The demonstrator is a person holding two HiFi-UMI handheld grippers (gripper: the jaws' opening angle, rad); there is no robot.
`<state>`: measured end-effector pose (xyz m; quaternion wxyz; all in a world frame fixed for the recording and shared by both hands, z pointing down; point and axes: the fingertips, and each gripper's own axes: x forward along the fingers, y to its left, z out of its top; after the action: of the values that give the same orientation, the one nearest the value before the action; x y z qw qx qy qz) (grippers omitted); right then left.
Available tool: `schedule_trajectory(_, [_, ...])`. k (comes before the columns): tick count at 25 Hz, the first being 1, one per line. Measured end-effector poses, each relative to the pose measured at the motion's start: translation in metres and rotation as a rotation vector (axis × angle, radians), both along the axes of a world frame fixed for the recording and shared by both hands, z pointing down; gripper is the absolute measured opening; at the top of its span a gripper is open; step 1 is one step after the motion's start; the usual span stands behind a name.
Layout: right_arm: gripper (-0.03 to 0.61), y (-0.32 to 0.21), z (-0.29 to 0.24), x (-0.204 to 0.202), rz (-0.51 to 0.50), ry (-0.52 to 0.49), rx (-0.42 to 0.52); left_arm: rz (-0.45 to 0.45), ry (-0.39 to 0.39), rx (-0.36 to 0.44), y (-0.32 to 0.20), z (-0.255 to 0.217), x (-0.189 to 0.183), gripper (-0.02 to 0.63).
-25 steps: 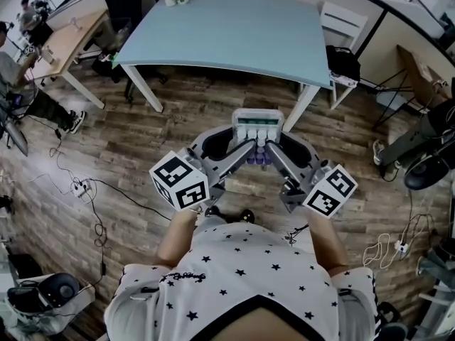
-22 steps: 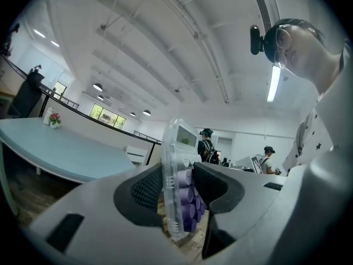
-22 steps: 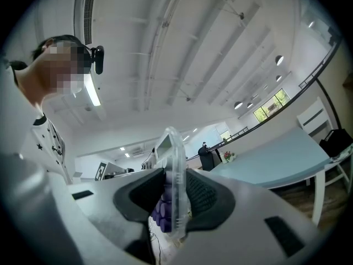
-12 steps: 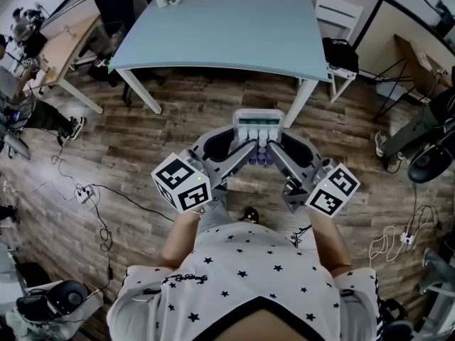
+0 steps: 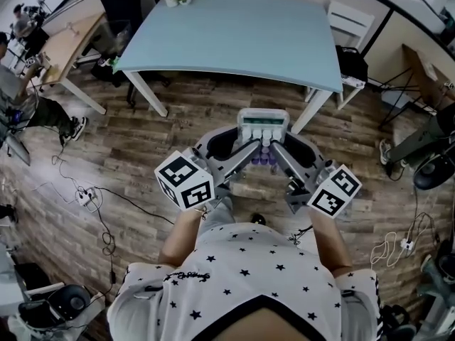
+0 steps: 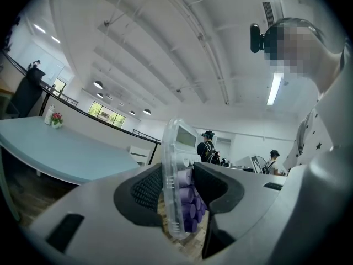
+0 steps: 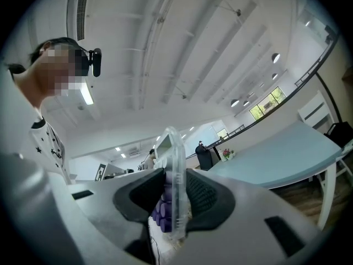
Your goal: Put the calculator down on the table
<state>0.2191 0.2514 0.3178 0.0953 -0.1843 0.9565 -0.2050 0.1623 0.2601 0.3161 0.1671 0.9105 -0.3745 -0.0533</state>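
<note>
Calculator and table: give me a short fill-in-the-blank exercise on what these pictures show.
1. The number of tools clamped on the calculator, counting the left tool and the right tool, is ____.
2. The calculator's round keys are ____ in colour.
3. The table ahead has a light ____ top.
4. Directly under the calculator lies the wooden ____, not the table.
Missing words: two; purple; blue; floor.
</note>
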Motion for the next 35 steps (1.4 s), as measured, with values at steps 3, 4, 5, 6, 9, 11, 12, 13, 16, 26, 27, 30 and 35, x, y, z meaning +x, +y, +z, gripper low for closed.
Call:
schedule_trajectory(3, [0.124,-0.009,0.0,-0.016,-0.004,0.002,-0.005,-0.005,0.0,0.0,-0.008,0.0,-0.016,0.195])
schedule_trajectory(4, [0.124,-0.013,0.0,-0.025,-0.007,0.004,-0.006,-0.007,0.001,-0.002,-0.012,0.0,-0.024,0.195])
schedule_trajectory(5, [0.124,-0.018,0.001,-0.034,-0.01,0.006,-0.009,-0.011,0.002,-0.004,-0.017,0.001,-0.034,0.195])
schedule_trajectory(6, [0.124,-0.023,0.001,-0.044,-0.013,0.009,-0.011,-0.014,0.004,-0.005,-0.022,0.002,-0.044,0.195])
schedule_trajectory(9, [0.124,-0.036,0.004,-0.069,-0.021,0.016,-0.017,-0.026,0.011,-0.01,-0.035,0.005,-0.069,0.195])
schedule_trajectory(11, [0.124,-0.044,0.005,-0.081,-0.026,0.018,-0.021,-0.031,0.015,-0.013,-0.042,0.006,-0.081,0.195])
schedule_trajectory(12, [0.124,-0.048,0.005,-0.087,-0.027,0.019,-0.022,-0.032,0.017,-0.013,-0.046,0.007,-0.086,0.195])
schedule_trajectory(13, [0.124,-0.052,0.006,-0.092,-0.028,0.021,-0.022,-0.033,0.018,-0.014,-0.05,0.007,-0.092,0.195])
schedule_trajectory(16, [0.124,-0.064,0.006,-0.108,-0.028,0.026,-0.02,-0.032,0.02,-0.012,-0.062,0.008,-0.107,0.195])
schedule_trajectory(26, [0.124,-0.094,0.007,-0.153,-0.014,0.04,-0.021,-0.02,0.03,-0.004,-0.093,0.009,-0.152,0.195])
schedule_trajectory(27, [0.124,-0.098,0.007,-0.157,-0.011,0.041,-0.022,-0.018,0.032,-0.005,-0.096,0.009,-0.156,0.195])
schedule_trajectory(30, [0.124,-0.108,0.008,-0.169,0.005,0.046,-0.028,-0.003,0.039,-0.011,-0.108,0.011,-0.168,0.195])
schedule_trajectory(35, [0.124,-0.12,0.011,-0.187,0.029,0.051,-0.043,0.022,0.047,-0.015,-0.121,0.014,-0.187,0.195])
